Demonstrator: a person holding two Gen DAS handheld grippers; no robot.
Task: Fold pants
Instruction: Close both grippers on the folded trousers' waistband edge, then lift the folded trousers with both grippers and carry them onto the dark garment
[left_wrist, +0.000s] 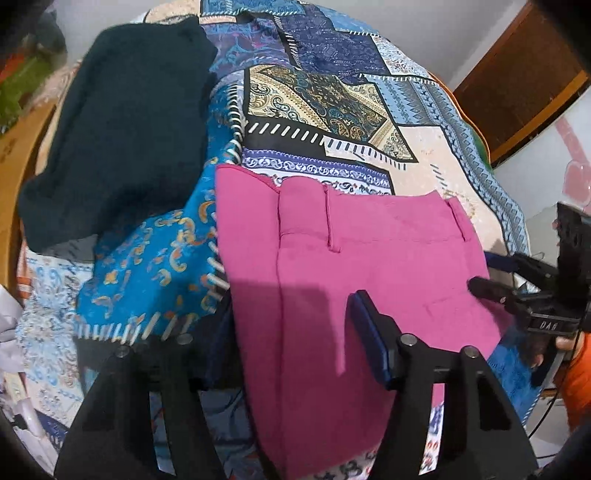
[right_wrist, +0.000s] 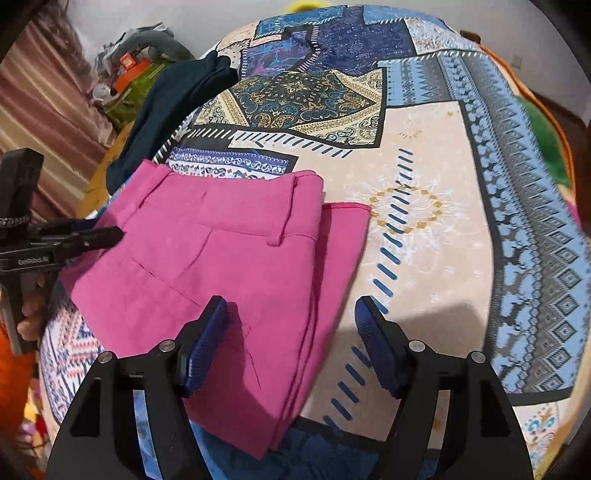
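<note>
A bed under a blue-and-beige patchwork-print bedsheet (right_wrist: 436, 177) fills the view; behind it, a plain white wall (left_wrist: 424, 22), a brown wooden door (left_wrist: 517, 96), striped brown curtain (right_wrist: 48, 122).

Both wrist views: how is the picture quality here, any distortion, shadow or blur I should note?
Left wrist view: strong fisheye bulge, dark corners, a hard shadow across the pink pants, the dark garment soft at the frame's edge. Right wrist view: same bulge; the bedspread is evenly lit, with a grey shadow beside the right claw.
</note>
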